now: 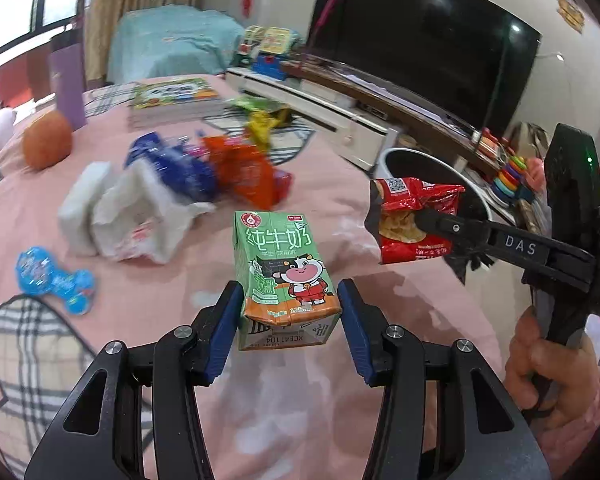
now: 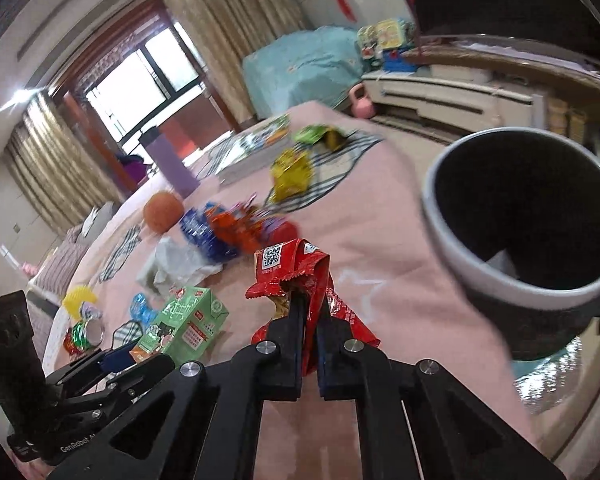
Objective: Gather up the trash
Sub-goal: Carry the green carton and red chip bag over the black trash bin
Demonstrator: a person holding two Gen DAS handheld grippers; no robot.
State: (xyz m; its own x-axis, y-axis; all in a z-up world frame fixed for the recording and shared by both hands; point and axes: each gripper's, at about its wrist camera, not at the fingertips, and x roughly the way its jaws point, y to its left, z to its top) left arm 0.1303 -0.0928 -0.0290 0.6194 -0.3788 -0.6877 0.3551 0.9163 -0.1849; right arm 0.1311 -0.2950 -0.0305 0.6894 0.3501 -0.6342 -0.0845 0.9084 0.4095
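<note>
The right tool [image 2: 309, 316] is clamped on a crumpled red snack wrapper [image 2: 296, 276], held in the air just off the pink bed's [image 1: 332, 192] edge and near the open mouth of the white-rimmed trash bin [image 2: 512, 280], apparently ready to drop it in. The left tool [image 1: 286, 320] has its blue pads spread wide on either side of a green milk carton [image 1: 280, 272] standing on the bed, seemingly poised to close on it. More wrappers and tissue lie scattered towards the bed's middle.

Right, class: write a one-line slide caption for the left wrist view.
Left gripper open around a green milk carton on the pink bedspread, right gripper holding a red snack wrapper.
</note>
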